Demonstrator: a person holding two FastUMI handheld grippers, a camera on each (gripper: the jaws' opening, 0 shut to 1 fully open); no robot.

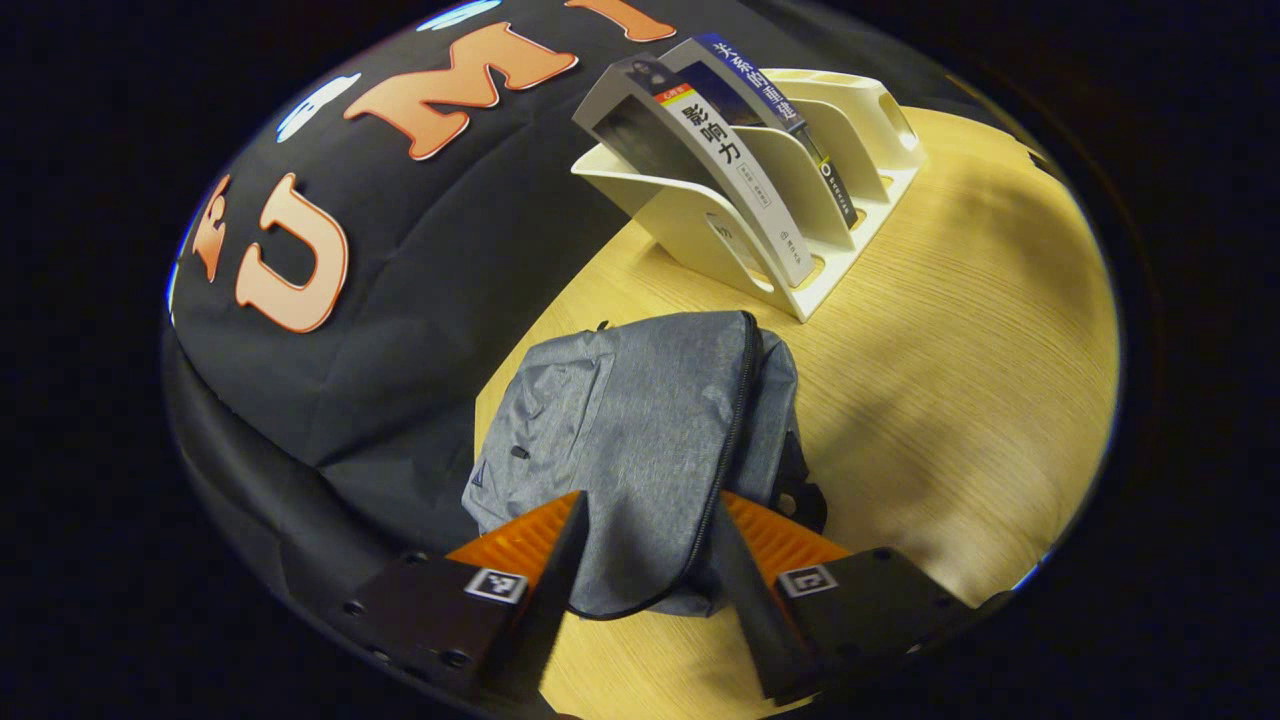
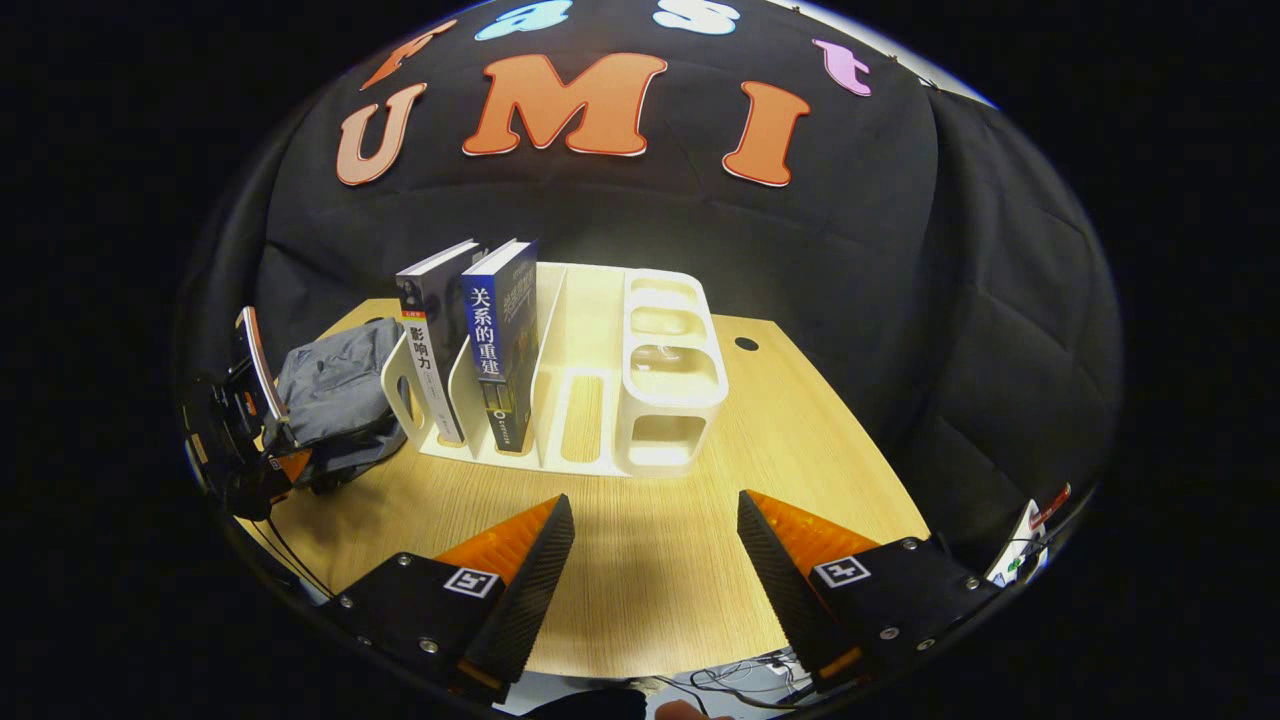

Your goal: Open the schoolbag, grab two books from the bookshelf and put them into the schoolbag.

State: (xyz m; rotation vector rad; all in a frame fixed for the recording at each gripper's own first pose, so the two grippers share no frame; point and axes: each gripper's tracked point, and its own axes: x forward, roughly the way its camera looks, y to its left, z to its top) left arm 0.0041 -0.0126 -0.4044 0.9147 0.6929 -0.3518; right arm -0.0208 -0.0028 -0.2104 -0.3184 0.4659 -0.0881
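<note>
A grey schoolbag point(image 1: 640, 430) lies on the wooden table point(image 1: 960, 400) with its black zipper point(image 1: 735, 430) closed. My left gripper point(image 1: 648, 525) is open, its fingers standing either side of the bag's near end without pressing it. A white bookshelf point(image 1: 800, 200) holds two upright books, a grey one point(image 1: 700, 150) and a blue one point(image 1: 765, 100). In the right gripper view the grey book point(image 2: 432, 345) and blue book point(image 2: 500, 340) stand in the bookshelf point(image 2: 660, 400), the schoolbag point(image 2: 335, 395) lies at the left, and my right gripper point(image 2: 655, 525) hangs open over bare table.
The left gripper's body point(image 2: 245, 420) shows at the far left of the right gripper view, beside the bag. Black cloth walls close in behind and to the right. A small hole point(image 2: 745, 343) marks the table point(image 2: 800, 450) behind the shelf. Cables point(image 2: 740, 675) hang below the front edge.
</note>
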